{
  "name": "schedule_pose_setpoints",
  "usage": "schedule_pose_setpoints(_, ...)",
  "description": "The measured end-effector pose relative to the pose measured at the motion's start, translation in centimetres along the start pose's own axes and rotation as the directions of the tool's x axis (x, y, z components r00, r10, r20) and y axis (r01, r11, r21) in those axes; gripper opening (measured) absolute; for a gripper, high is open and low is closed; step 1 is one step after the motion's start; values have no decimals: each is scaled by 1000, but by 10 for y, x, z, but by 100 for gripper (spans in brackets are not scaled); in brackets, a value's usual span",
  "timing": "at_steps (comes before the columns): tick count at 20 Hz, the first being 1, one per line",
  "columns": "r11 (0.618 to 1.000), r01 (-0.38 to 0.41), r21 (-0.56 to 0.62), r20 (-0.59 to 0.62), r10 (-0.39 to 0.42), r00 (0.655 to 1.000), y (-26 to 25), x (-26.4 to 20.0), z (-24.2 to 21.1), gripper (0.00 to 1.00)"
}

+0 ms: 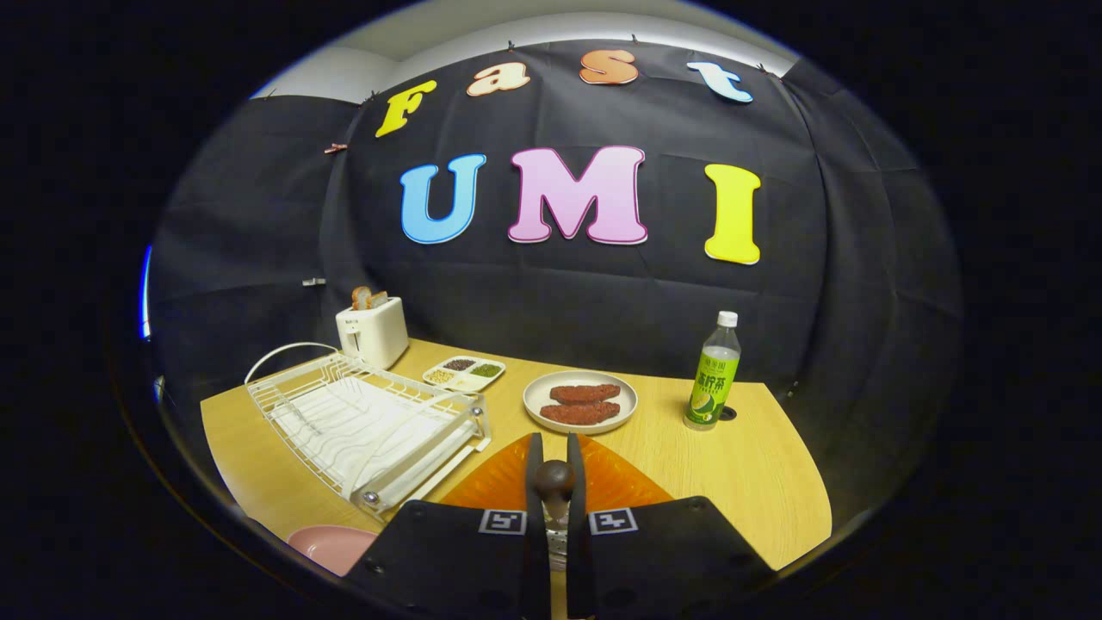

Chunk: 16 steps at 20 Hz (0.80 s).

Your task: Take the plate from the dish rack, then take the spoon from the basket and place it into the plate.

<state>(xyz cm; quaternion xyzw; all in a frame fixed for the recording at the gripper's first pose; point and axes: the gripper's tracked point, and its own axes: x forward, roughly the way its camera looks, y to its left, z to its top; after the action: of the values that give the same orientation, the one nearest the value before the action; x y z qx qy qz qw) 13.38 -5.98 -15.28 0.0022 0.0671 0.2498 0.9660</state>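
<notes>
- gripper (555, 465) fingers clamped on spoon (555, 479) handle, over orange basket (620, 482)
- pink plate (331, 547) on table, left of basket, near dish rack (370, 426)
- steak dish (581, 402) beyond basket

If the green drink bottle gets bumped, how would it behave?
The bottle stands tall and narrow on the table, so it would likely tip, then probably roll. The gripper, shut on the spoon handle, is well short of it.

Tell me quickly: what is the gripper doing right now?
Gripper: shut on the spoon's dark rounded wooden handle end, above the orange basket.
</notes>
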Motion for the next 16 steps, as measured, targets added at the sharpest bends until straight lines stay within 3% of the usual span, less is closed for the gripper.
schedule_pose_setpoints(9, 993, -118, -30, 58, 119, 991, 36, -43, 65, 11)
schedule_pose_setpoints(16, 947, -320, -29, 18, 320, 947, 107, -69, 32, 11)
